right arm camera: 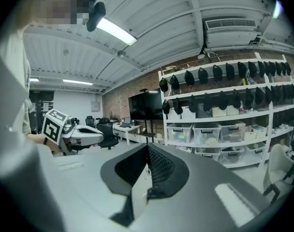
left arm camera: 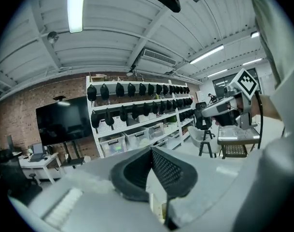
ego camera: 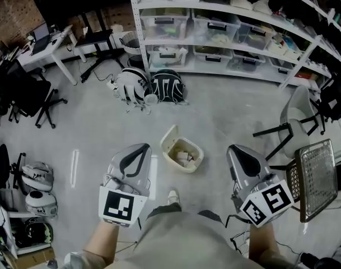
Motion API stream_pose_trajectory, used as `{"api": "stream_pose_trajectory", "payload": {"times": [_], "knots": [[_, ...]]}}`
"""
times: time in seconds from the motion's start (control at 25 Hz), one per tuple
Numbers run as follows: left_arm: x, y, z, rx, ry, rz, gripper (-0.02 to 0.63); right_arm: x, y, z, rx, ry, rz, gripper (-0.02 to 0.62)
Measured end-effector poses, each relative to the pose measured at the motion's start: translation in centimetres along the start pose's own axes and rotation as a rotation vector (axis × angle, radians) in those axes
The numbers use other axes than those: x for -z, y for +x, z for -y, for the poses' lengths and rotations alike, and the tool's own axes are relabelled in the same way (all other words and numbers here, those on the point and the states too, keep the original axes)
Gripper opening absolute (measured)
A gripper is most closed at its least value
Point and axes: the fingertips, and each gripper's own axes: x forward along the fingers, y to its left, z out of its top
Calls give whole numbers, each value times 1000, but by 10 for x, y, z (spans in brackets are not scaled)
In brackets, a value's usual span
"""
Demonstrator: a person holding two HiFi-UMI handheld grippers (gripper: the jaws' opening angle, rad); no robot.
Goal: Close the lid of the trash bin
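Note:
In the head view a small cream trash bin (ego camera: 184, 153) stands on the grey floor just ahead of the person's feet. Its lid (ego camera: 170, 134) is tipped up at the bin's far left edge, and there is rubbish inside. My left gripper (ego camera: 141, 147) is held to the left of the bin and my right gripper (ego camera: 236, 149) to its right; both are apart from it. In the left gripper view my left gripper (left arm camera: 150, 151) has its jaws meeting at the tips with nothing between them. The right gripper view shows my right gripper (right arm camera: 147, 148) the same way, shut and empty.
White shelving (ego camera: 215, 27) with plastic boxes runs along the back. Two striped helmets (ego camera: 153, 86) lie on the floor beyond the bin. A mesh-seat stool (ego camera: 318, 175) and a pale chair (ego camera: 296, 116) stand at the right. A desk (ego camera: 47, 46) and black office chairs (ego camera: 24, 94) are at the left.

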Motion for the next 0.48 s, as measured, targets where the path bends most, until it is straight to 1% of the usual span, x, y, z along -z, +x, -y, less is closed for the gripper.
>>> {"api": "stream_pose_trajectory", "payload": {"times": [0.16, 0.32, 0.44, 0.48], "knots": [[5, 20, -17, 11, 9, -9, 3, 1, 24, 5, -3, 2, -12, 3], [3, 37, -20, 13, 17, -14, 3, 2, 33, 19, -1, 22, -18, 3], [1, 47, -22, 12, 54, -20, 3, 6, 39, 28, -10, 34, -24, 3], [1, 50, -22, 7, 47, -24, 3, 6, 41, 32, -13, 37, -25, 3]]}}
